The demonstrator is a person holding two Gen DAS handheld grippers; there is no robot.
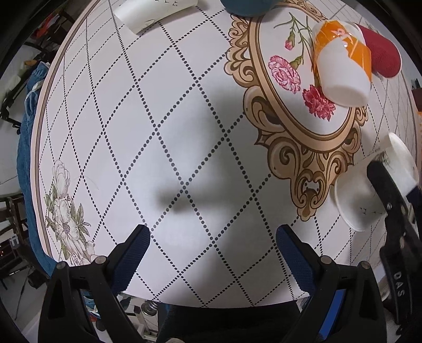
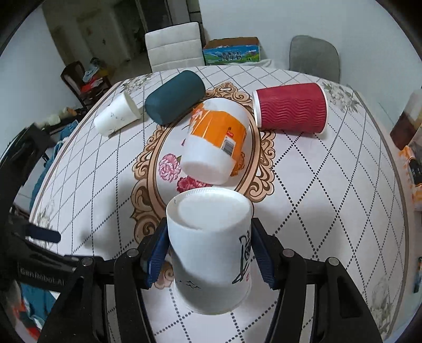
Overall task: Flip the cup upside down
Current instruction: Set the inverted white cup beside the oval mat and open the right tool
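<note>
My right gripper (image 2: 209, 253) is shut on a white paper cup (image 2: 211, 253) with black ink drawing, held base up and tilted over the table, rim down. The same cup (image 1: 369, 190) shows at the right edge of the left wrist view, with the right gripper's finger (image 1: 387, 190) across it. My left gripper (image 1: 212, 237) is open and empty above the tablecloth near the table's near edge.
Lying on their sides on the patterned tablecloth (image 2: 329, 184): an orange-and-white cup (image 2: 216, 139) (image 1: 340, 60), a red ribbed cup (image 2: 290, 108) (image 1: 382, 50), a dark teal cup (image 2: 174, 97), a small white cup (image 2: 116, 116) (image 1: 147, 13). Chairs and a carton stand beyond the far edge.
</note>
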